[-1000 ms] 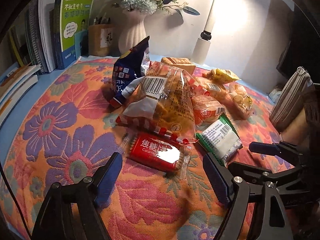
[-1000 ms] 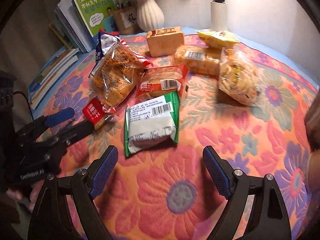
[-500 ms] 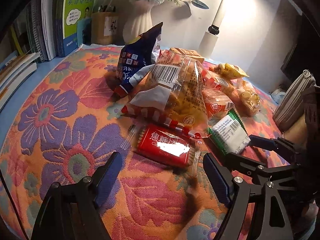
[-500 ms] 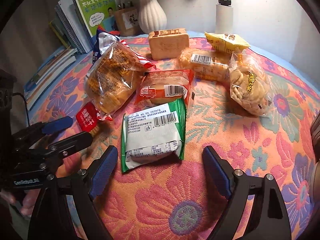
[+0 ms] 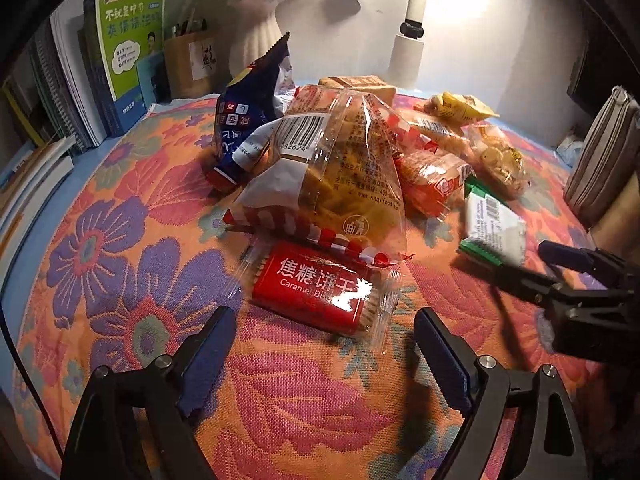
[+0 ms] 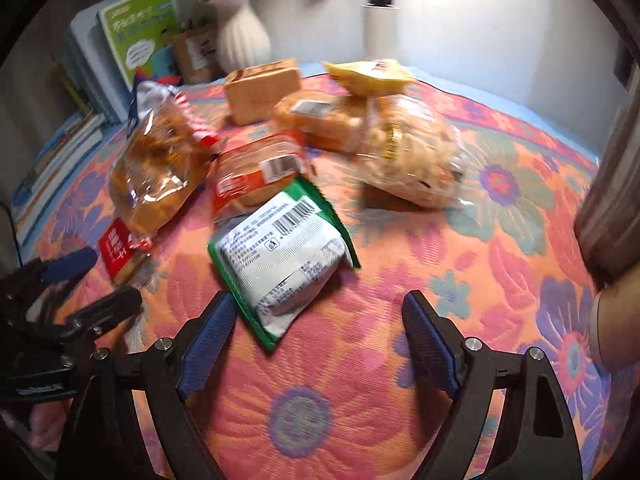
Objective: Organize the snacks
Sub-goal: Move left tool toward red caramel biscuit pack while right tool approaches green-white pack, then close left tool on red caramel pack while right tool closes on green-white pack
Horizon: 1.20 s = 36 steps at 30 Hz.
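1. Left wrist view: the left gripper [image 5: 324, 344] tilts down toward the floral cloth [image 5: 120, 264] on the counter, its fingers [image 5: 208, 354] spread wide and just opened further, with nothing between them.
2. The red biscuit pack [image 5: 316, 286] lies flat just beyond the fingertips, roughly centred on the gap, its long axis running left to right and slanting slightly down to the right.
3. Behind it, the big clear bread bag [image 5: 340, 176] overlaps the pack's far edge; a dark blue bag [image 5: 248, 120] stands upright further back.
4. The right gripper [image 5: 524, 264] reaches in from the right edge, near the green-edged white packet [image 5: 494, 226].
5. Right wrist view, somewhat blurred: the right gripper [image 6: 316, 332] also points down at the cloth [image 6: 400, 280], fingers [image 6: 430, 344] wide but just narrowed a little, pressing on nothing.
6. The green-edged white packet [image 6: 280, 256] lies flat, its near corner reaching in beside the left fingertip, long axis running diagonally from near left to far right.
7. The left gripper [image 6: 96, 280] shows at the left edge, near the red biscuit pack [image 6: 118, 250].
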Each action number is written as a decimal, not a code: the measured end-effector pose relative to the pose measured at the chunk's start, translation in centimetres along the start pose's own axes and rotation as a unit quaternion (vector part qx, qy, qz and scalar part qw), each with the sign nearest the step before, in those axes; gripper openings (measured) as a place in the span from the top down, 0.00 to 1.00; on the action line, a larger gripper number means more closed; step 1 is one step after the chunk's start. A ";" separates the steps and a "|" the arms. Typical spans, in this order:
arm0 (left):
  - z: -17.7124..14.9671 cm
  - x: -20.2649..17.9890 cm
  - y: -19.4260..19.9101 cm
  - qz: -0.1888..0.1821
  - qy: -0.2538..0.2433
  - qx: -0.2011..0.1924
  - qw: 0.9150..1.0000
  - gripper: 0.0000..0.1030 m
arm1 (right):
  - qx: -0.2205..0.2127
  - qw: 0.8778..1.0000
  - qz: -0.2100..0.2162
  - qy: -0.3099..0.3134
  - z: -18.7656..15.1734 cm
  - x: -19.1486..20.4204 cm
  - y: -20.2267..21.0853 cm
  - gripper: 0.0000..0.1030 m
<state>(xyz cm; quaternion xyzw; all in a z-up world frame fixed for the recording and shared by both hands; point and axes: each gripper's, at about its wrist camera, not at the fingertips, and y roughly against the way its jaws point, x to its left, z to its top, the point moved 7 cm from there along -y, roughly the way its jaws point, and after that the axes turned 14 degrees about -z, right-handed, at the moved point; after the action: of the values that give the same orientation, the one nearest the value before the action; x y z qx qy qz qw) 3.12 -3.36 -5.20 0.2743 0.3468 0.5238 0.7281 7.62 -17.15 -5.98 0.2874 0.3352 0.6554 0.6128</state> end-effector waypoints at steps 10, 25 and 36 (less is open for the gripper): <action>-1.8 4.6 2.9 0.050 0.035 -0.012 0.998 0.14 | -0.005 0.999 0.031 -0.016 -0.1 -0.3 0.5 0.16; 1.0 6.7 2.1 0.006 0.110 -0.038 0.993 0.16 | -0.013 0.998 0.058 -0.021 -0.2 -0.2 1.1 0.16; 1.7 5.9 1.5 0.052 0.075 -0.025 0.996 0.63 | -0.007 0.997 0.074 -0.011 -0.5 0.9 1.6 0.16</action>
<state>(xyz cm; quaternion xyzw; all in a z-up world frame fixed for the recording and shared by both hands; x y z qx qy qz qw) 4.83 2.66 -4.36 0.2337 0.3726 0.5881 0.6787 6.18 -16.38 -5.00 0.3143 0.3018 0.6982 0.5680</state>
